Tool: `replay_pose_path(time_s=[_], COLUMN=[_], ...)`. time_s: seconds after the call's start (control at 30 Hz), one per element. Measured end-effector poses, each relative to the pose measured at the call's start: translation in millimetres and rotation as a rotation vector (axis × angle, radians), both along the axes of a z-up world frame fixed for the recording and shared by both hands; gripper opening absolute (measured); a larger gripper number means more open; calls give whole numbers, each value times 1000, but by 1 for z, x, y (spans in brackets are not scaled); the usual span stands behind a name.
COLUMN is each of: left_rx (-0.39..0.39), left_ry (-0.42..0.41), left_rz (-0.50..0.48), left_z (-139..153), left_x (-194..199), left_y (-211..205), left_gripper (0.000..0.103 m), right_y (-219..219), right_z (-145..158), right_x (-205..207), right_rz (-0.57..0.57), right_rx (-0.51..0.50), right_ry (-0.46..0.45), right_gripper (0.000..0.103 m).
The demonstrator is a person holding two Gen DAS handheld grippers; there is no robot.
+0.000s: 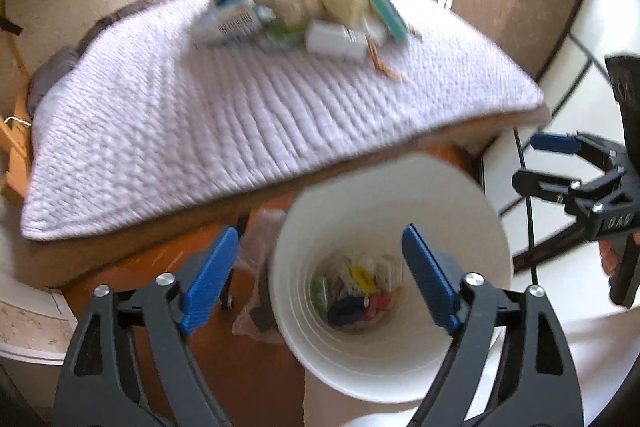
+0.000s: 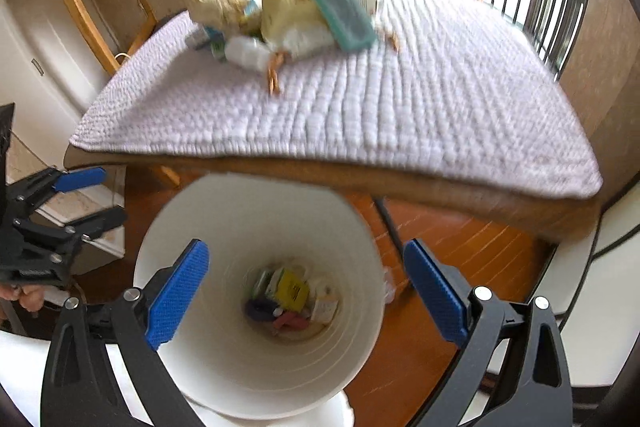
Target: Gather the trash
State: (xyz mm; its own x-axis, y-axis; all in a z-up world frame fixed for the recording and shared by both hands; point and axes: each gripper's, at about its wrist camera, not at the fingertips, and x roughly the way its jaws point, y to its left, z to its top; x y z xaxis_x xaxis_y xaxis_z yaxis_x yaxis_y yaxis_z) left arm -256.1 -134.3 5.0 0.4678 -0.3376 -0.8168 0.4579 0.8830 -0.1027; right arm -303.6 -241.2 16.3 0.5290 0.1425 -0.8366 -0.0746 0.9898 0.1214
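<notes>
Bin (image 2: pixel 224 355) sits on floor by table edge, some trash already inside | trash pile (image 1: pixel 304 11) is up on quilt (image 1: pixel 240 115), far side, well ahead of both | left claw (image 1: pixel 320 283) wide open, empty | right claw (image 2: pixel 308 287) same, neither clearly nearer

Motion blur smears the heap of paper and plastic trash (image 1: pixel 304 11) on the far counter (image 1: pixel 200 131); individual pieces in the white plastic bucket (image 2: pixel 224 339) are too small to identify.
</notes>
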Motion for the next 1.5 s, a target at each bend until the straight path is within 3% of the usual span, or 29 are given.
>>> replay_pose_path(time_s=[0.23,0.43,0.57,0.87,1.33,1.5], left_rx=[-69,-64,-22,-11,87,81], left_ry=[-127,-181,-181,-116,-75,-44], left_rz=[114,229,286,428,530,569], left_z=[45,54,49,26,-7,-17], left_x=[26,63,91,160,247,265], left_y=[20,41,51,86,111,120], left_gripper=[97,98,98,98,98,98], right_y=[0,-18,-45,-96,-164,-185], right_z=[39,52,53,36,0,-13], right_x=[19,49,75,140,235,255], right_rz=[-26,-77,-138,-243,-350,-391], right_rx=[-82,-90,-59,-76,-132,-146], right_ry=[-149,-207,-199,-147,-52,-24], right_gripper=[99,99,99,99,99,99])
